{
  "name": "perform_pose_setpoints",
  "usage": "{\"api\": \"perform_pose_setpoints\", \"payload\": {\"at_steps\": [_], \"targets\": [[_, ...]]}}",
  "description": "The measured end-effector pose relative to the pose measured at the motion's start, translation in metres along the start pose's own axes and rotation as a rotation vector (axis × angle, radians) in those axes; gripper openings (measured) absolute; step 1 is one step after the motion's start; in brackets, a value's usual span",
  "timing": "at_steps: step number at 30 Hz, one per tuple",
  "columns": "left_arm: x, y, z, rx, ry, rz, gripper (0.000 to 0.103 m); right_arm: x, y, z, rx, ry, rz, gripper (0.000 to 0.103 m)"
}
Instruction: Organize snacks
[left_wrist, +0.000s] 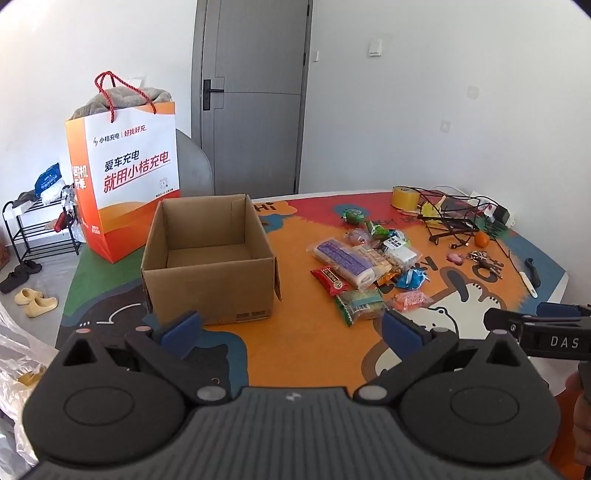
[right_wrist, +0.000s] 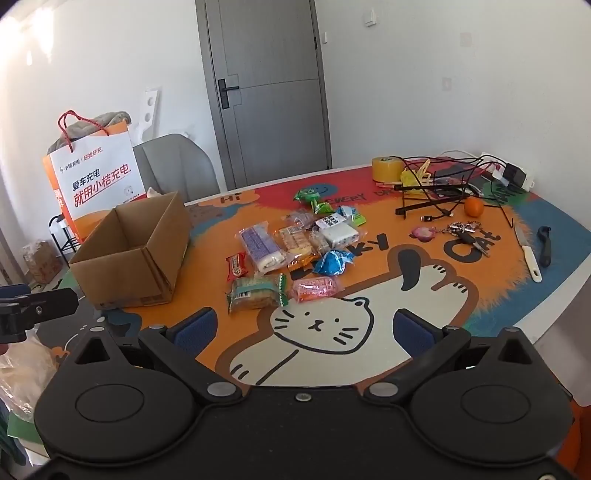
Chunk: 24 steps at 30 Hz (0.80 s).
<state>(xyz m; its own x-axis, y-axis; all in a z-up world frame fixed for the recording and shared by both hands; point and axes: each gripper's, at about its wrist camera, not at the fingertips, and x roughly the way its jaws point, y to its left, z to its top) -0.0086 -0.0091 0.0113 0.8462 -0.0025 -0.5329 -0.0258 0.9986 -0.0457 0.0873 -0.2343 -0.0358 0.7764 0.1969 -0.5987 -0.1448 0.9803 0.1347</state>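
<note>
We hold both claws spread and empty, the left gripper (left_wrist: 291, 328) just in front of the cardboard box (left_wrist: 208, 254), the right gripper (right_wrist: 303, 330) further right. The snack pile (right_wrist: 295, 254) lies right of the box. We judge the green-wrapped cracker pack (right_wrist: 256, 293) the easiest start: pinch across its short side, lift clear, release inside.
</note>
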Motion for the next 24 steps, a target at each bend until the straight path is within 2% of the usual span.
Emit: {"api": "perform_pose_setpoints", "payload": {"at_steps": [6,24], "targets": [[-0.004,-0.006,0.002,0.015,0.009,-0.013,0.103,-0.046,0.005,-0.012,-0.001,-0.016,-0.008,0.103],[-0.002,-0.013,-0.001,0.028,0.017,-0.025,0.103,-0.045,-0.004,-0.014,0.015,0.004,-0.016,0.103]]}}
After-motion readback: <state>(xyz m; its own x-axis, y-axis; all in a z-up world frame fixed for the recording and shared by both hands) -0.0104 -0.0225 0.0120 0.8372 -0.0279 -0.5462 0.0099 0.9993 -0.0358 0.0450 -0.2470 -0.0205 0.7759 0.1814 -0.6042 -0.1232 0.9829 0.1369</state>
